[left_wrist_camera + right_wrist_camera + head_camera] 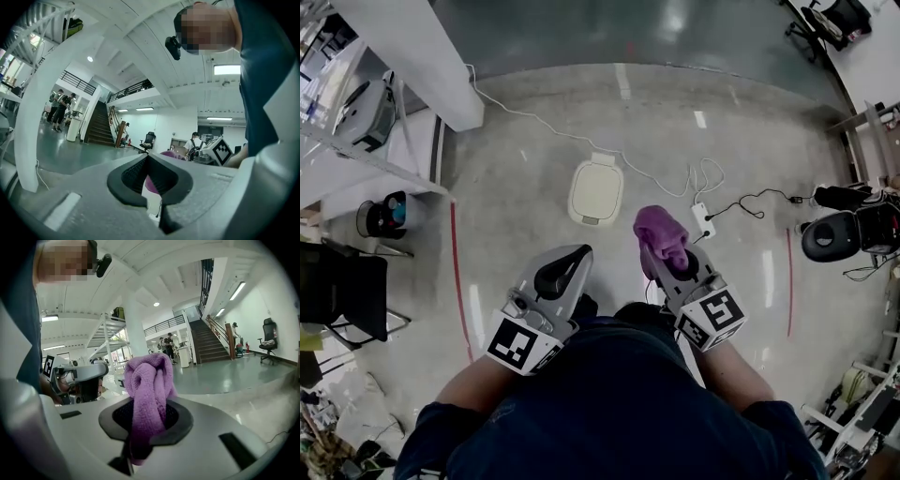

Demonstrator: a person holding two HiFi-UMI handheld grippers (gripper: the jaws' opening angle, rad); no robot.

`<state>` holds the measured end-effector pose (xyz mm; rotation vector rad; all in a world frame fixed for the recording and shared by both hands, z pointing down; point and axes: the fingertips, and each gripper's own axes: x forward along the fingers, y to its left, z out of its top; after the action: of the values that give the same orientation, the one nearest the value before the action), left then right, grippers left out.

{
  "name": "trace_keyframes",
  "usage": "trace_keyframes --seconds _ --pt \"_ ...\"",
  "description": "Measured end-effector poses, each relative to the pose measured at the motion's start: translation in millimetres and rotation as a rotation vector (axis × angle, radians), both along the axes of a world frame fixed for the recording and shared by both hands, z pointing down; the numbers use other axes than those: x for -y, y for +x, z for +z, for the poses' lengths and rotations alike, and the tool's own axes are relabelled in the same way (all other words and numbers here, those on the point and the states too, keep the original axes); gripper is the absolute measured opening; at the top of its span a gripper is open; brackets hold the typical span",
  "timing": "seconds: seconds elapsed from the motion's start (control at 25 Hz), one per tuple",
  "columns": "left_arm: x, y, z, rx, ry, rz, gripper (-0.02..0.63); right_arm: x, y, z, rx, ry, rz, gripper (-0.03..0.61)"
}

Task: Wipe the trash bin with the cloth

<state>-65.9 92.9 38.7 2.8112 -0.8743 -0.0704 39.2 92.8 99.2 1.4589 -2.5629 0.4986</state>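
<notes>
A cream trash bin (596, 190) with its lid down stands on the concrete floor ahead of me. My right gripper (660, 255) is shut on a bunched purple cloth (660, 232), held up just right of the bin and nearer to me. In the right gripper view the cloth (149, 391) bulges out from between the dark pads (174, 414). My left gripper (562, 273) is shut with nothing in it, its fingertips meeting in the left gripper view (149, 157). It hovers below and left of the bin, beside the right gripper.
A white cable (539, 120) runs across the floor behind the bin to a power strip (705, 220) at its right. A white pillar (422, 56) rises at the back left. A black bucket (384, 214) sits at left, black equipment (830, 234) at right. Red floor lines (457, 281) flank me.
</notes>
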Motion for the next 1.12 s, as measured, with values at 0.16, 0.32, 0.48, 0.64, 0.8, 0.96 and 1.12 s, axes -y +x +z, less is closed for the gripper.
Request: trace_keyframes --seconds 0.16,0.32,0.48,0.64,0.8,0.96,1.12 --pt "30 -3 6 -0.009 -0.015 -0.013 -0.002 27 -8 4 0.007 -0.014 -0.014 0.067" --pt "54 7 18 0.007 -0.016 -0.031 -0.002 55 -4 14 0.014 -0.015 -0.06 0.067" --pt "69 18 36 0.048 -0.052 -0.053 -0.002 82 2 30 0.017 -0.022 -0.116 0.067" --pt "84 26 57 0.067 -0.074 -0.107 -0.002 105 11 47 0.028 -0.028 -0.168 0.067" --pt "105 34 84 0.059 -0.084 -0.181 -0.002 134 23 79 0.028 -0.046 -0.211 0.067" --pt "126 38 124 0.049 -0.093 -0.212 -0.002 161 33 120 0.018 -0.05 -0.209 0.067" --pt "148 24 180 0.041 -0.109 -0.227 -0.002 182 29 170 -0.01 -0.035 -0.189 0.067"
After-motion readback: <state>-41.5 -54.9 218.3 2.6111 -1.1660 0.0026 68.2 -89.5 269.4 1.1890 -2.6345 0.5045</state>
